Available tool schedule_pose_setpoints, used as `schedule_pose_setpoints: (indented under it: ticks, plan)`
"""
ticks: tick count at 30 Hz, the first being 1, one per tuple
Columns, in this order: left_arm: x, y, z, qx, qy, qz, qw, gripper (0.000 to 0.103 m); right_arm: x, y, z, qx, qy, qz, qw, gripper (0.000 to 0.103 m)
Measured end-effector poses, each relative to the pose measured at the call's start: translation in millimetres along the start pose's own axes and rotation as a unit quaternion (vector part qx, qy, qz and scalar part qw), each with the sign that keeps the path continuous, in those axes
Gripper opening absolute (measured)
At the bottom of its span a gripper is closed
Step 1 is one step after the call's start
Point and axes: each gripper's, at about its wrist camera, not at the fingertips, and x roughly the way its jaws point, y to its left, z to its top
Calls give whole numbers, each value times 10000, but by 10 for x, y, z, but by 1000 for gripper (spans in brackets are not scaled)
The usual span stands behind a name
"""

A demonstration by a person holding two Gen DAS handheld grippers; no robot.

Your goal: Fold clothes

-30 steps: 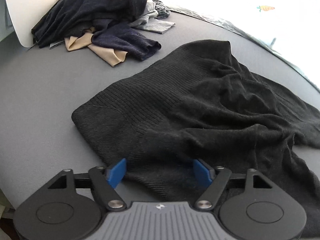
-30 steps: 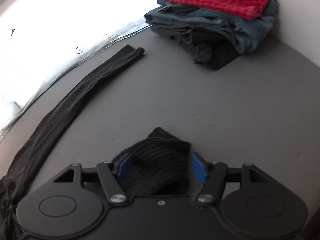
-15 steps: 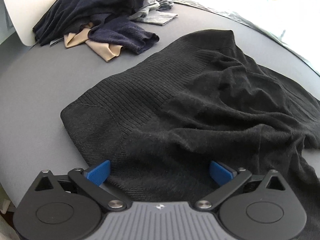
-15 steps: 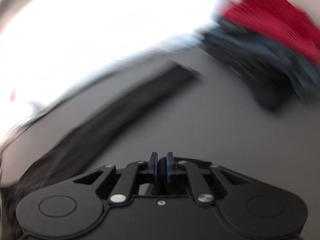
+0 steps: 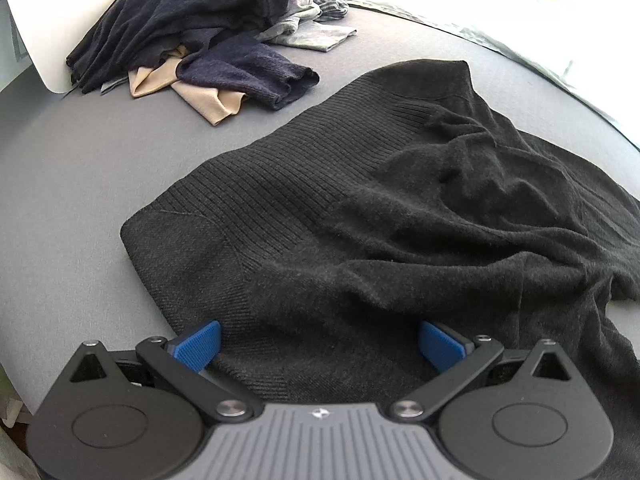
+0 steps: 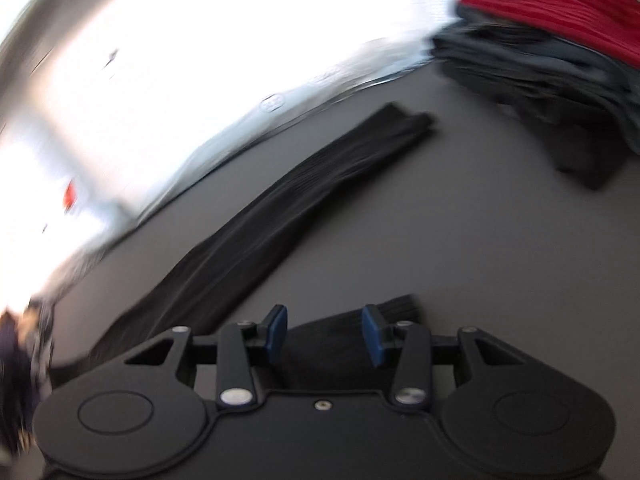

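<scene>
Grey bed [image 5: 80,184] carried the black sweater [image 5: 400,216] spread ahead of both grippers; left gripper [image 5: 320,344] had widened its jaws, right gripper [image 6: 323,332] had released the sleeve cuff [image 6: 396,308], so regrasping seemed next.

sharp and evenly daylit on the left wrist view, motion-smeared on the right, blown-out white glare along both top edges, fisheye bending and dark corners at the rims.
</scene>
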Motion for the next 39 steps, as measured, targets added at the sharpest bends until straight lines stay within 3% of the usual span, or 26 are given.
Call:
schedule_pose_setpoints:
  ticks: [4, 6, 9, 11, 14, 18, 22, 24, 27, 28, 29, 32, 36, 39]
  plan:
    - [0, 2, -4, 9, -14, 1, 10000, 103, 41, -184, 0, 183, 274, -578, 9978, 27]
    - [0, 1, -5, 6, -18, 4, 10000, 103, 90, -284, -10, 399, 541, -816, 9944, 27]
    - [1, 0, -4, 5, -21, 4, 10000, 103, 47, -384, -59, 784, 691, -590, 9928, 29]
    - [1, 0, -8, 6, -34, 2, 10000, 103, -22, -416, -117, 925, 714, -658, 9910, 38]
    - [-7, -3, -28, 1, -84, 10, 10000, 103, -124, -512, -205, 1432, 877, -441, 9848, 38]
    - [-11, -2, -31, 3, -89, 13, 10000, 103, -203, -662, -322, 2388, 934, 129, 9665, 42]
    - [-9, 4, -30, 16, -89, 10, 10000, 103, -113, -790, -393, 3329, 874, 584, 9371, 52]
    - [-10, 9, -33, 16, -95, 13, 10000, 103, -29, -805, -407, 3474, 842, 605, 9320, 53]
    - [-10, 5, -36, 14, -114, 16, 9999, 103, 55, -802, -384, 3536, 660, 590, 9312, 45]
    - [-8, 3, -39, 12, -124, 16, 9999, 103, 66, -798, -371, 3557, 566, 617, 9308, 32]
    - [-7, 1, -42, 9, -137, 18, 9999, 103, 59, -787, -349, 3507, 470, 647, 9331, 13]
    - [-8, 2, -59, 1, -189, 22, 9998, 103, 1, -750, -279, 3326, 215, 612, 9408, 1]
    - [-15, 9, -72, 8, -216, 20, 9998, 103, -178, -752, -207, 3048, -125, 309, 9518, 0]
    - [-15, 11, -71, 7, -218, 24, 9998, 103, -214, -854, -196, 3352, 116, 340, 9415, 5]
